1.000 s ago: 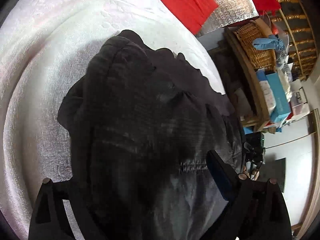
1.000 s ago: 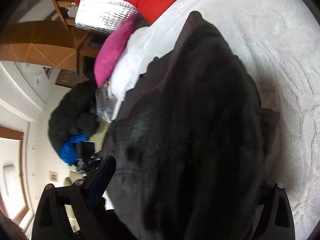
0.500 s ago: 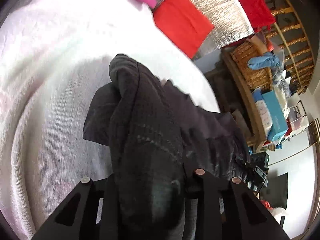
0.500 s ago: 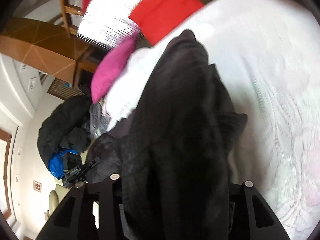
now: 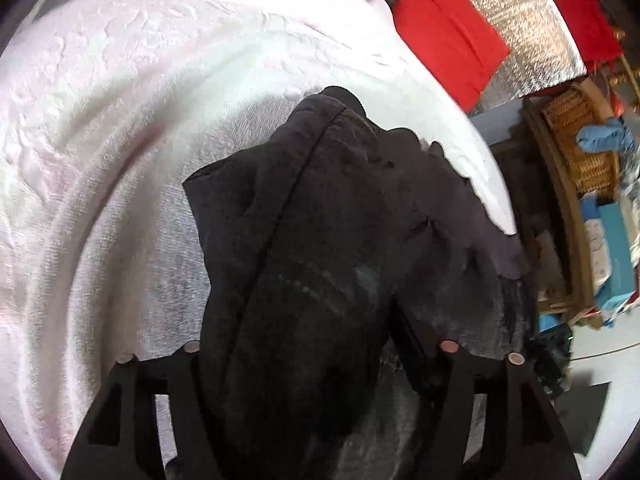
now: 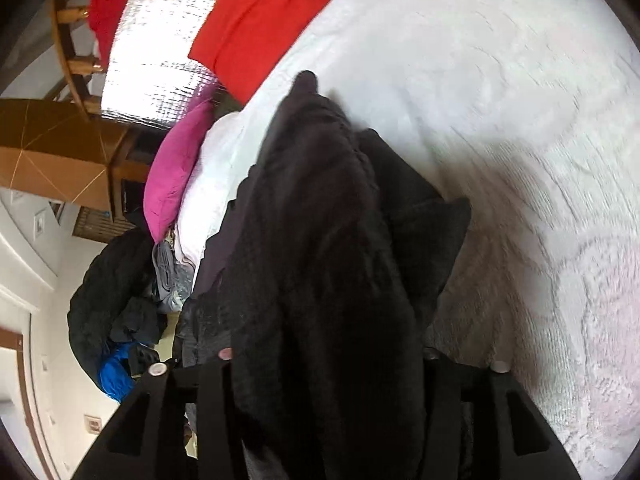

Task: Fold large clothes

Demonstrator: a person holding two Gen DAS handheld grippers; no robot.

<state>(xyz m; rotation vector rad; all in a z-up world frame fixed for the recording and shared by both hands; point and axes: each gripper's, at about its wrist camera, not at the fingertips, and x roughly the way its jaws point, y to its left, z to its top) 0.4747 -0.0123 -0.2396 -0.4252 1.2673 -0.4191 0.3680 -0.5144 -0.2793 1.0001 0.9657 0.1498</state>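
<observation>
A large dark grey garment [image 5: 340, 208] lies bunched on the white bedspread [image 5: 120, 120]. A thick fold of it rises between the jaws of my left gripper [image 5: 316, 348]. Those jaws are opening, and the cloth still fills the gap from pad to pad. In the right wrist view the same garment [image 6: 320, 200] looks near black. Another fold is packed between the jaws of my right gripper [image 6: 326, 356], which are opening too. The bunched cloth hides the fingertips of both grippers.
Red cushions [image 5: 448, 36] and a pink pillow [image 6: 176, 176] sit at the head of the bed [image 6: 520, 100]. A wicker basket [image 5: 580, 152] and boxes [image 5: 612, 248] stand on shelves beside the bed. A dark heap of clothes [image 6: 104, 292] lies off the other side.
Both grippers stood wide over the flat garment, then closed on folds of it and raised them. Since half a second ago the jaws have spread and the held bunches look wider.
</observation>
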